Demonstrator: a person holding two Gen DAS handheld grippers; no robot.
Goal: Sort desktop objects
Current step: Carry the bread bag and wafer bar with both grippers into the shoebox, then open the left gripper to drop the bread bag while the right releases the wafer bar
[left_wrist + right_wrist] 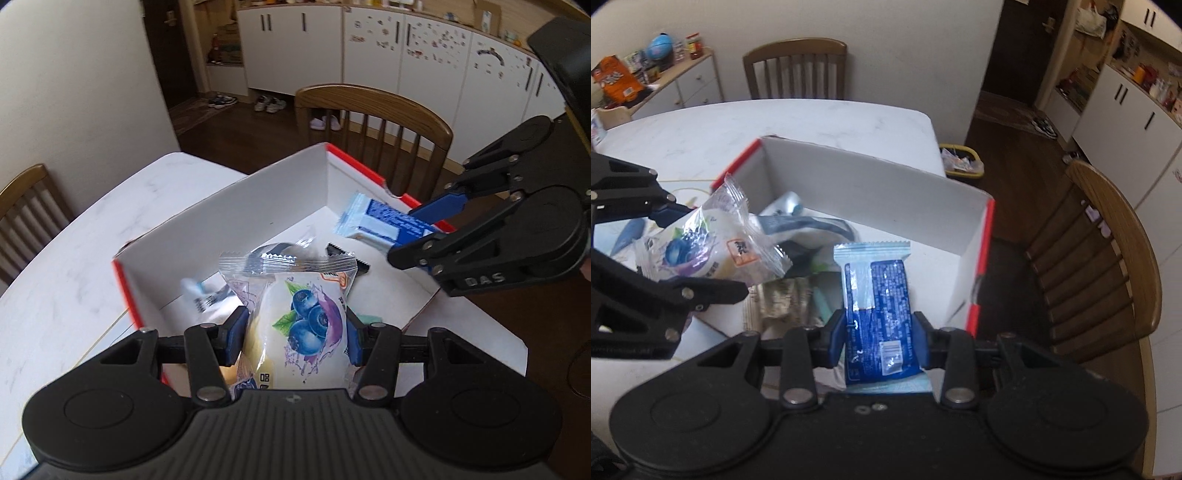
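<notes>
My left gripper (295, 329) is shut on a clear snack packet printed with blueberries (308, 321), held above the near end of a white cardboard box with red outer edges (258, 192). My right gripper (880, 332) is shut on a blue and white wrapped bar (877, 288), held over the box (871, 184) near its right wall. Each gripper shows in the other's view: the right gripper (408, 236) with its bar (380, 221) at the right, the left gripper (709, 251) with the blueberry packet (701, 243) at the left. Several other wrapped items (805, 225) lie inside the box.
The box sits on a white marble-look table (74, 258). Wooden chairs stand at the table's far side (373, 122), at its left (26, 218) and at its right (1108, 251). A yellow bin (962, 162) is on the dark floor. White cabinets line the walls.
</notes>
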